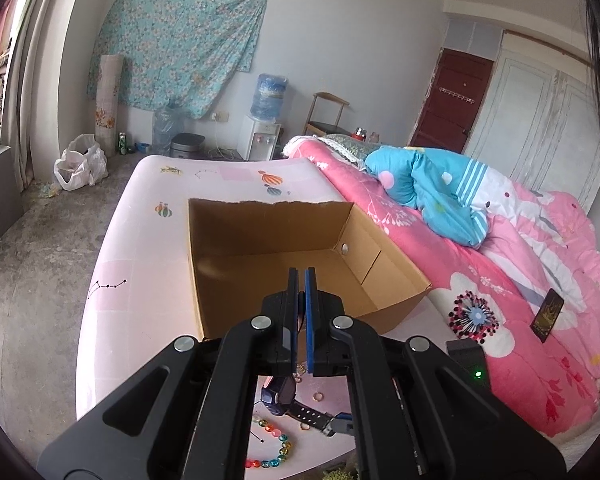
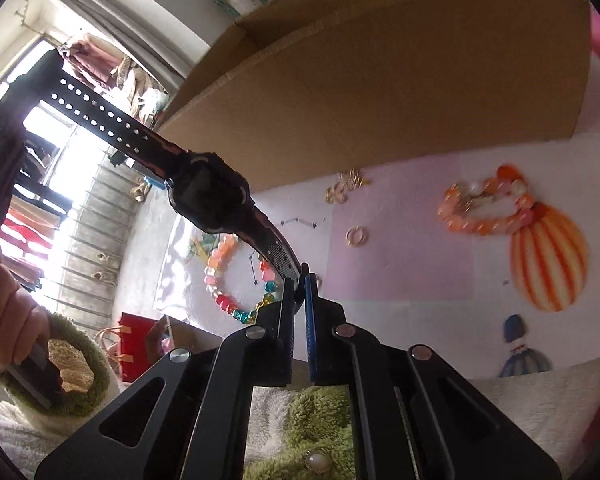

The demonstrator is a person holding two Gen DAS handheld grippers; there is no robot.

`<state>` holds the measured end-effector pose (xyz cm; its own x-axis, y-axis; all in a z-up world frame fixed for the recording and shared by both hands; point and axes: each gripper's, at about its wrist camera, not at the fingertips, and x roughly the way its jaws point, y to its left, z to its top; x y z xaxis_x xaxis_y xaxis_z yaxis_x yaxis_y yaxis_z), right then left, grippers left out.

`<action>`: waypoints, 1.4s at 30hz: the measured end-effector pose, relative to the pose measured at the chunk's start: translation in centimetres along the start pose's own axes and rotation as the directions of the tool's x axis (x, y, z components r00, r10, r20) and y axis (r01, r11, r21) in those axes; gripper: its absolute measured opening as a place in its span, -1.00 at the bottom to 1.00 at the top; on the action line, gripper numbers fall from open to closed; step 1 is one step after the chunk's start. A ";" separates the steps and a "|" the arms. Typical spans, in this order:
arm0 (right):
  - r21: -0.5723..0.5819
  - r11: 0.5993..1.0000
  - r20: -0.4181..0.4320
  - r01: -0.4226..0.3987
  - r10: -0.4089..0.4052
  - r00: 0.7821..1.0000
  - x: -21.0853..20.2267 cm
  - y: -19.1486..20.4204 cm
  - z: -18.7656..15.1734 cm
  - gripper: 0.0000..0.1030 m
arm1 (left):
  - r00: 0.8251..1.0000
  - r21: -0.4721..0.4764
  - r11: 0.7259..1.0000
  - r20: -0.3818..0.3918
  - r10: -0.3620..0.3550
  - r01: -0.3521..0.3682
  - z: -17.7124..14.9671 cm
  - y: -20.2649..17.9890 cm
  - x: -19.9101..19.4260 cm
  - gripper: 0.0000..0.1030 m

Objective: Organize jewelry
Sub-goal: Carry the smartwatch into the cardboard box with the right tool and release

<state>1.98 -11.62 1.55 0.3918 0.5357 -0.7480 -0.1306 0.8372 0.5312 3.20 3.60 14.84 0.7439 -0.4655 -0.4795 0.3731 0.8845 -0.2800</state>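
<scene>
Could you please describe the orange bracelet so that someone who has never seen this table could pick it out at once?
Start at the big cardboard box on the pink table and look at the tabletop in front of it. The orange bracelet lies by the top of an orange striped balloon picture. Unlike the multicoloured bead bracelet nearby, its beads are orange and pale.

The orange bracelet (image 2: 486, 210) is blurred (clasp detail unreadable), the watch (image 2: 210, 196) strap cut off.

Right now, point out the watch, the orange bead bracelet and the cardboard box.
watch (image 2: 210, 196): right wrist view, on its dark face.
orange bead bracelet (image 2: 485, 227): right wrist view, on its lower beads.
cardboard box (image 1: 260, 228): left wrist view, on the inner back wall.
</scene>
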 end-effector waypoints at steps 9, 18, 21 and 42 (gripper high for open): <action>-0.235 0.954 0.299 0.184 -0.109 0.948 -10.3 3.9 6.0 -0.94 | 0.987 0.056 0.996 0.143 -0.078 0.071 5.1 -2.3 -1.3 -0.96; -0.332 0.896 0.260 0.295 -0.214 0.942 -9.4 -1.9 20.1 -0.95 | 0.999 0.045 0.998 0.031 -0.041 0.040 8.8 -0.1 8.7 -0.96; -0.350 0.883 0.175 0.313 -0.266 0.948 -5.4 -3.6 23.6 -0.95 | 0.998 0.030 1.000 -0.056 0.005 -0.003 8.8 1.7 12.8 -0.96; -0.212 0.938 0.218 0.275 -0.228 0.949 -7.1 -7.9 28.7 -0.65 | 0.983 0.007 0.986 -0.084 0.165 -0.165 7.2 4.9 12.1 -0.20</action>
<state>26.38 -25.22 14.08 0.6005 0.2930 -0.7440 -0.2083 0.9556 0.2083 18.04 2.56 13.68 0.7458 -0.3143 -0.5873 0.2496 0.9493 -0.1910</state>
